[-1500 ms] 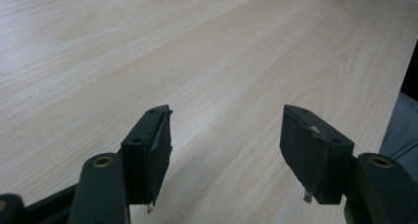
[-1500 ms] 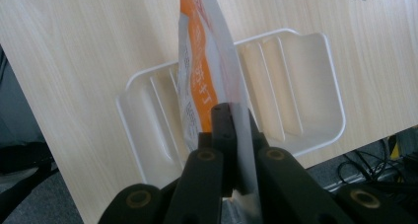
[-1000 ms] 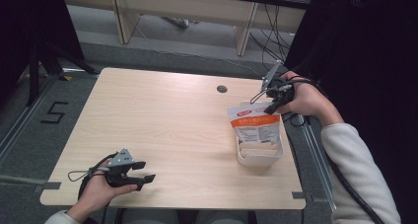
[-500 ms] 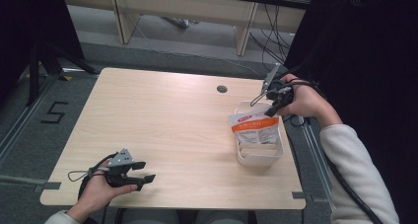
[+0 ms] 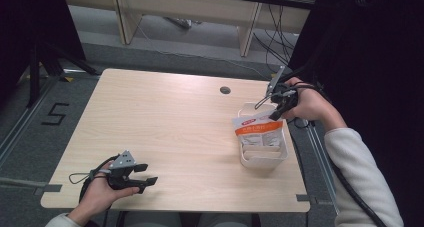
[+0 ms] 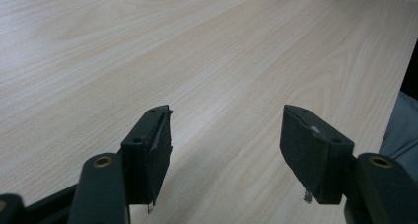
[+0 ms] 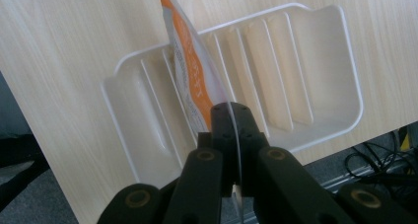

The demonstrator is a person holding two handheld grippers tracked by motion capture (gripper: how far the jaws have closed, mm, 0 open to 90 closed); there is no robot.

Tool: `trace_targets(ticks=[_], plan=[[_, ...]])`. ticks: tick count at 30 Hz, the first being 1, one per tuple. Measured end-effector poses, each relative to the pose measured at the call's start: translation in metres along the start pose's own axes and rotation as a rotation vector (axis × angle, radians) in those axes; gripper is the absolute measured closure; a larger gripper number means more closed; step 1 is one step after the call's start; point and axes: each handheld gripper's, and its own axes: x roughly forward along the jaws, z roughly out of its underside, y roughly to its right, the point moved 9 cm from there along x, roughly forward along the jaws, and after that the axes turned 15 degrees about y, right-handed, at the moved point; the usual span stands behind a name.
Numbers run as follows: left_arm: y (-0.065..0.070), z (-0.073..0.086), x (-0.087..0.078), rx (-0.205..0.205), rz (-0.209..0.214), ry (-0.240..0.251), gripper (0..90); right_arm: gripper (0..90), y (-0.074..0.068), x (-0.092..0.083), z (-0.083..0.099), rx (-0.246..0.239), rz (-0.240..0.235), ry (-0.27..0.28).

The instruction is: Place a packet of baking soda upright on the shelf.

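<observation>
Over at the far right edge of the pale wooden table (image 5: 165,117), the right gripper (image 5: 276,108) has its black jaws pinched together on the top edge of a white-and-orange flat pouch (image 7: 190,66), which stands inside the white ribbed plastic tray (image 5: 263,157). The left gripper (image 5: 142,179) rests near the front edge, jaws wide apart, holding nothing.

A pale wooden table (image 5: 170,122) with a round cable hole (image 5: 225,90) stands on grey floor (image 5: 30,122) marked "5" (image 5: 54,114).
</observation>
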Motion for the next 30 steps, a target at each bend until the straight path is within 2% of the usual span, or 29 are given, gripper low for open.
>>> trace_targets(ticks=[3, 6, 10, 11, 13, 14, 17, 20, 22, 24, 28, 29, 30], plan=[[0.000, 0.000, -0.001, 0.006, 0.000, -0.005, 35.9, 90.0, 0.000, 0.000, 0.002, 0.005, -0.002, 0.000], [0.000, 0.000, -0.001, 0.007, 0.001, -0.006, 35.9, 90.0, -0.001, 0.000, 0.004, 0.035, 0.007, -0.005], [0.000, 0.000, 0.000, 0.006, 0.000, -0.005, 35.9, 90.0, 0.000, 0.001, 0.007, 0.036, 0.004, -0.003], [0.000, 0.000, 0.000, 0.006, 0.001, -0.005, 35.9, 90.0, -0.002, 0.001, 0.007, 0.061, 0.004, 0.000], [0.000, 0.000, 0.000, 0.006, 0.001, -0.005, 35.9, 89.8, -0.001, 0.001, 0.008, 0.055, 0.004, -0.005], [0.000, 0.000, 0.000, 0.007, 0.001, -0.006, 35.9, 88.1, -0.002, 0.001, 0.009, 0.066, 0.008, -0.008], [0.000, 0.000, 0.000, 0.000, 0.003, -0.001, 35.9, 81.7, -0.001, 0.000, 0.007, 0.056, 0.014, 0.000], [0.000, 0.001, 0.000, 0.003, 0.004, -0.010, 35.8, 75.7, -0.003, -0.002, 0.003, 0.065, 0.023, 0.023], [0.000, 0.001, 0.000, -0.003, 0.000, -0.009, 35.8, 72.7, -0.003, -0.002, 0.001, 0.045, 0.027, 0.046], [0.000, 0.001, 0.000, -0.004, 0.001, -0.012, 35.8, 71.5, -0.006, -0.004, -0.003, 0.047, 0.019, 0.056], [0.000, 0.001, 0.000, -0.006, 0.000, -0.011, 35.8, 69.1, -0.009, -0.011, -0.016, 0.027, 0.034, 0.129], [0.000, 0.001, 0.000, -0.008, -0.001, -0.010, 35.8, 67.7, -0.010, -0.013, -0.020, 0.028, 0.058, 0.142], [0.001, 0.001, 0.000, -0.012, -0.001, -0.005, 35.8, 67.4, -0.010, -0.014, -0.022, 0.021, 0.059, 0.149]])
